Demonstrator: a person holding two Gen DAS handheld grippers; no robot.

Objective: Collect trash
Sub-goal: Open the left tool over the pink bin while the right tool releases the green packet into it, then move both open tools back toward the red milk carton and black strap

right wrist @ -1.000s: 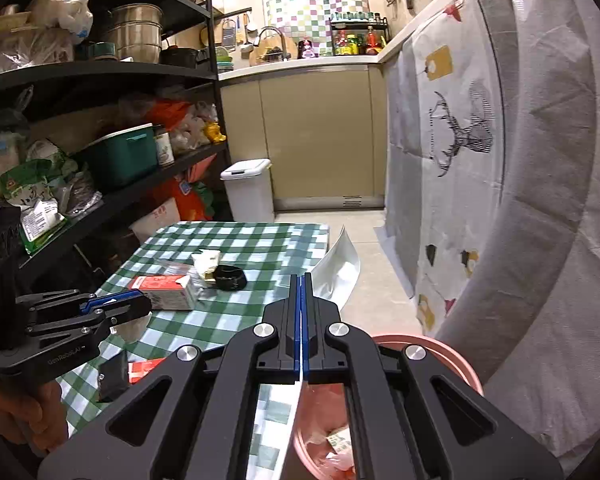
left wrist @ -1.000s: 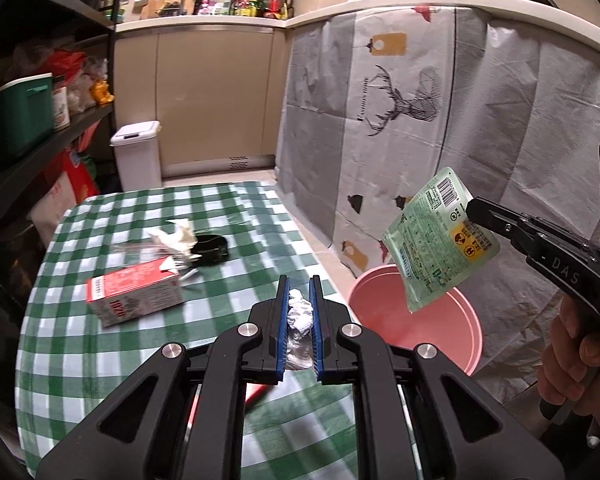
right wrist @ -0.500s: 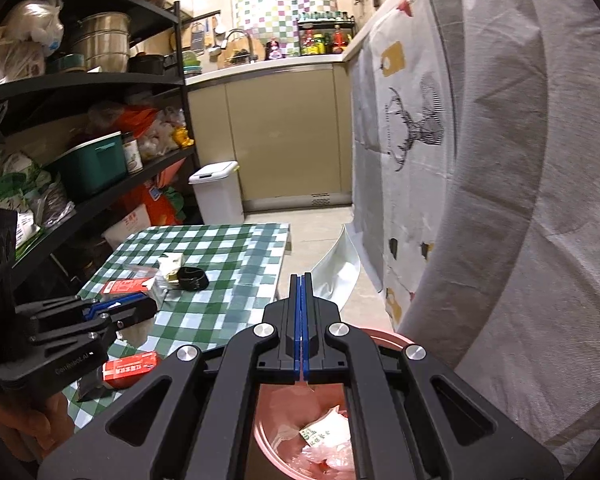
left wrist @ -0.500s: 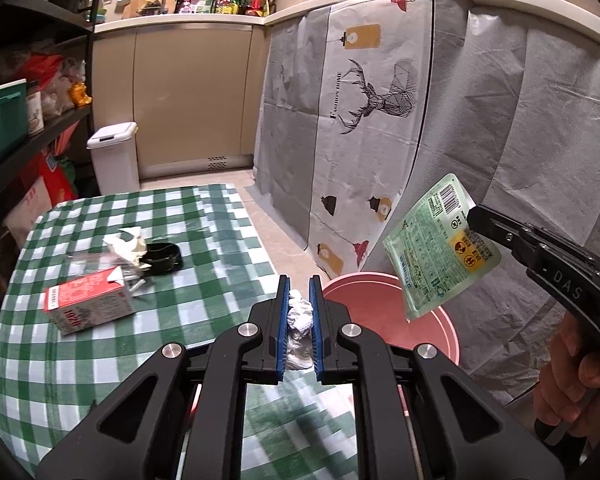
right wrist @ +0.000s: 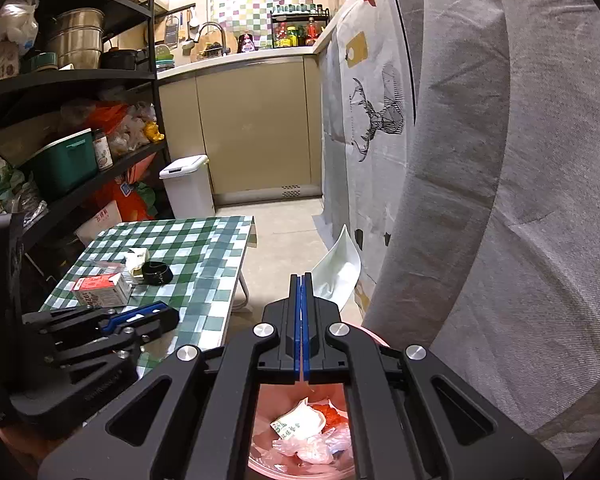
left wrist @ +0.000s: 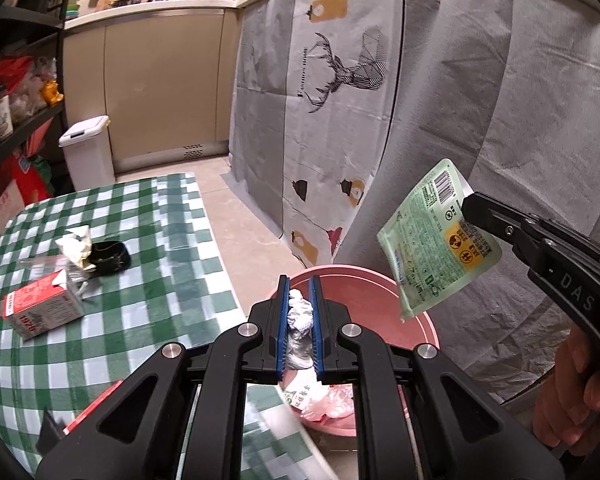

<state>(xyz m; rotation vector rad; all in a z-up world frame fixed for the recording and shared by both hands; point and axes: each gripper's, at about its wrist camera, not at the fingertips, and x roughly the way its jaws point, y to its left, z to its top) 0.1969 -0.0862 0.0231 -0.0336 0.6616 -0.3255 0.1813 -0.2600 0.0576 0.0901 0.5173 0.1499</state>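
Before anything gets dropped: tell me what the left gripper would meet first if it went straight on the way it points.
Probably the pink bin: the left gripper, shut on a crumpled white wad, points at its near rim and the trash inside. Depth is unclear.

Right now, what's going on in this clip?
A person is clearing trash off a checkered table into a pink bin. The left gripper holds a crumpled white tissue at the bin's rim. The right gripper holds a green pouch above the bin. A red carton and a black ring remain on the table.
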